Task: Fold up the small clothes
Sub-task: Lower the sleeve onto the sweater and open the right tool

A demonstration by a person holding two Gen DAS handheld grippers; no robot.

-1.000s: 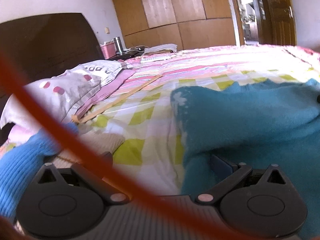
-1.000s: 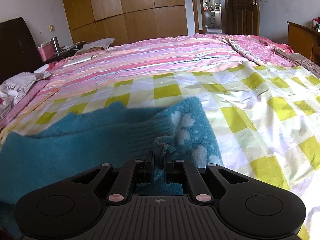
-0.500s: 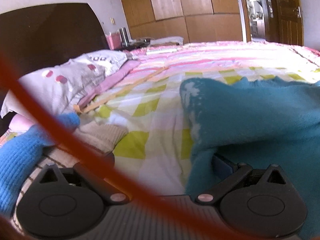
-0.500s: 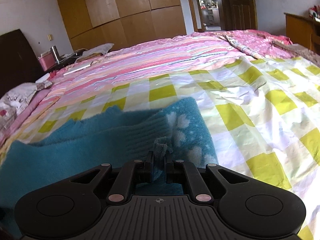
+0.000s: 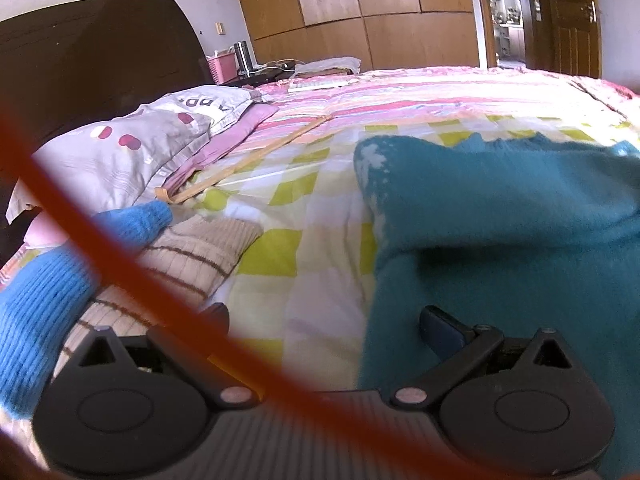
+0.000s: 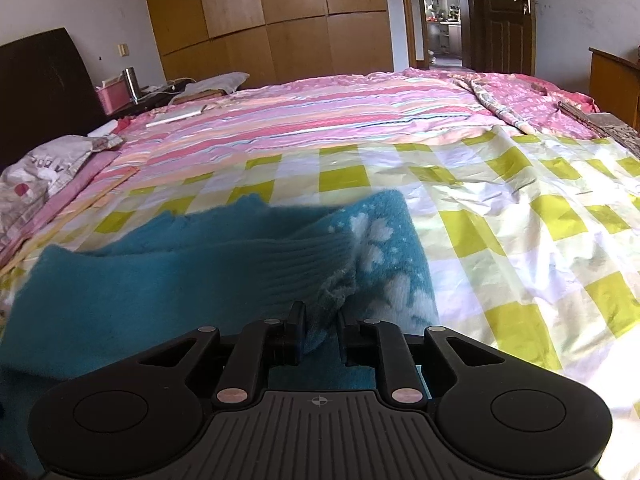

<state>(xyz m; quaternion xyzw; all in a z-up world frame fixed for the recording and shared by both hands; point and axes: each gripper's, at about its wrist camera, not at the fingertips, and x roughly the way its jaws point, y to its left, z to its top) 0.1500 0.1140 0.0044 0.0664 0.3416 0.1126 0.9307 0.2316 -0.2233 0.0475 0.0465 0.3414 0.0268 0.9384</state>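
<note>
Since the earlier frames, both of my grippers have carried the teal sweater a little further from the headboard, and my right jaws have eased from a tight pinch to a slightly wider one. My right gripper has its jaws nearly closed on a bunched fold of the sweater, beside the white flower pattern; the cloth fills the narrow gap between them. My left gripper has its jaws spread wide. The sweater's edge drapes over the one finger nearer the garment, but I cannot tell whether that counts as a hold.

The sweater lies on the bed, on the green-checked sheet, well away from the headboard, with part of it raised and doubled over itself. I judge the raised edge is held so that it can be laid across as a fold.

Nearer the headboard lie a pillow, a striped beige garment and a bright blue knit, apparently set aside. An orange cord crosses the left view.
</note>
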